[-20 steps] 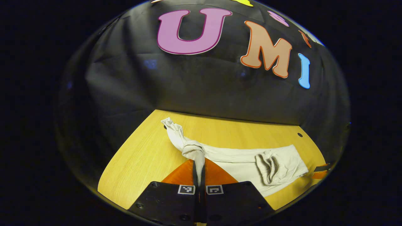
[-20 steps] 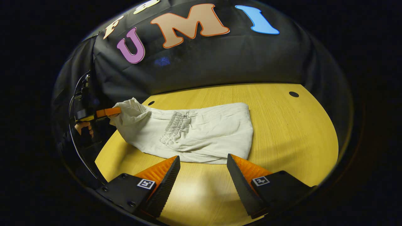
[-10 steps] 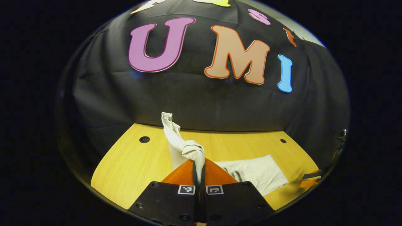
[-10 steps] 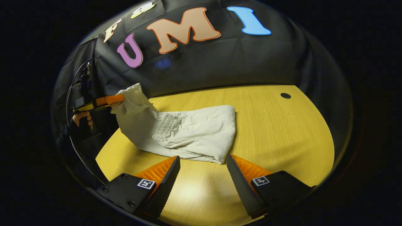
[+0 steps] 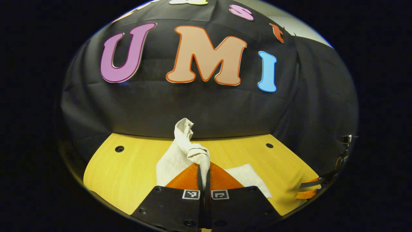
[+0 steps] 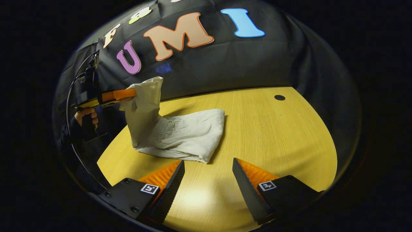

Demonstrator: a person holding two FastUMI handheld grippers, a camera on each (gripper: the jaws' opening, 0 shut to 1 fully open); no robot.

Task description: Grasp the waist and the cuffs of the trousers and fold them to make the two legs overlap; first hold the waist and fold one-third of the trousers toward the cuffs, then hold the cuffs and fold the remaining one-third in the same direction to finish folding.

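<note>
While my left gripper [image 5: 204, 167] has its jaws clamped tight on a bunched end of the trousers [image 6: 180, 135], that end is lifted up off the tabletop [image 6: 273, 135], with a little twist of pale fabric poking up above the pinch in the left gripper view. From the right gripper view you can see the left gripper off at the left side, a hand [image 6: 86, 116] wrapped around its handle, and the held cloth hanging from it like a flap that rises steeply from the rest of the pile. The rest of the trousers lies folded in a wrinkly stack on the tabletop, toward the left half, with a gathered elastic-looking strip visible in the folds. My right gripper [image 6: 207, 175] is just hanging above the wood with its jaws spread wide, gripping nothing, near the closest edge of the stack but not touching it. Can't tell which end of the trousers I've got pinched.
</note>
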